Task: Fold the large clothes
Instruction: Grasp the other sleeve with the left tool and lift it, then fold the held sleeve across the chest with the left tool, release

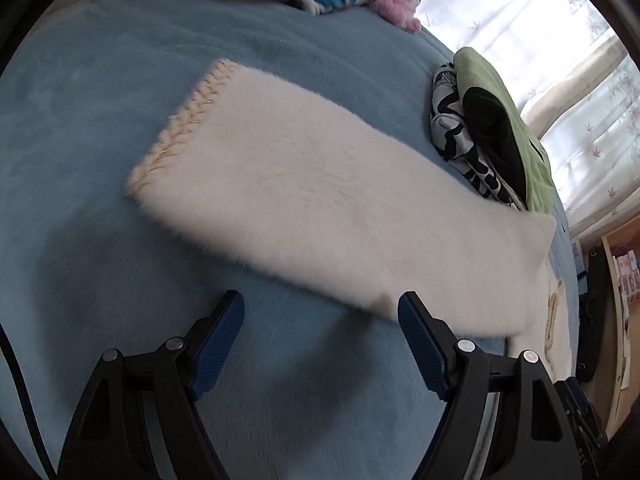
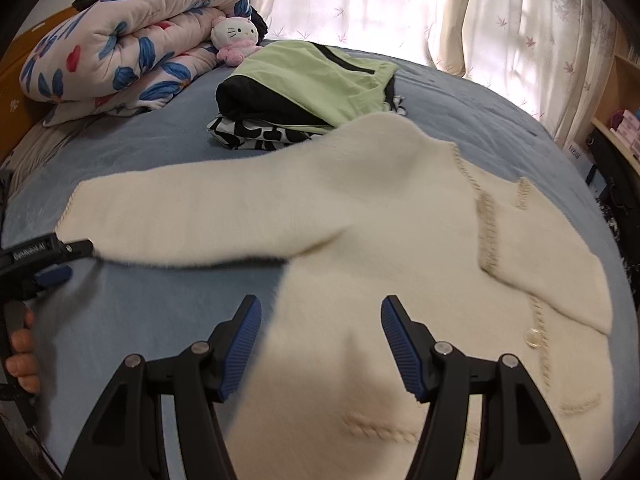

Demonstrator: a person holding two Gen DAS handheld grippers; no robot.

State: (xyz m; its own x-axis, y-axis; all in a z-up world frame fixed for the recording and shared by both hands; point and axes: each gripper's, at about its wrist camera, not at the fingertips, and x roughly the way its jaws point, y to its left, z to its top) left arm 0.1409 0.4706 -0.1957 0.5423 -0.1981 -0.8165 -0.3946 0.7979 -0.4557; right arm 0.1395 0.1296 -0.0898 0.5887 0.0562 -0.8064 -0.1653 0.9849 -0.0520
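A fluffy cream cardigan (image 2: 400,240) lies spread on the blue bed cover (image 2: 160,308), with braided trim and a clear button. Its long sleeve (image 1: 312,200) stretches out to the left, its knitted cuff (image 1: 180,120) at the far end. My left gripper (image 1: 320,320) is open and empty, hovering just in front of the sleeve's near edge; it also shows in the right wrist view (image 2: 60,264) beside the cuff. My right gripper (image 2: 320,332) is open and empty above the cardigan's lower body.
A stack of folded clothes (image 2: 304,92), green, black and patterned, lies behind the cardigan. A rolled floral quilt (image 2: 120,40) and a white plush toy (image 2: 236,38) sit at the bed's head. Curtains (image 2: 480,12) and a shelf (image 2: 624,112) stand on the right.
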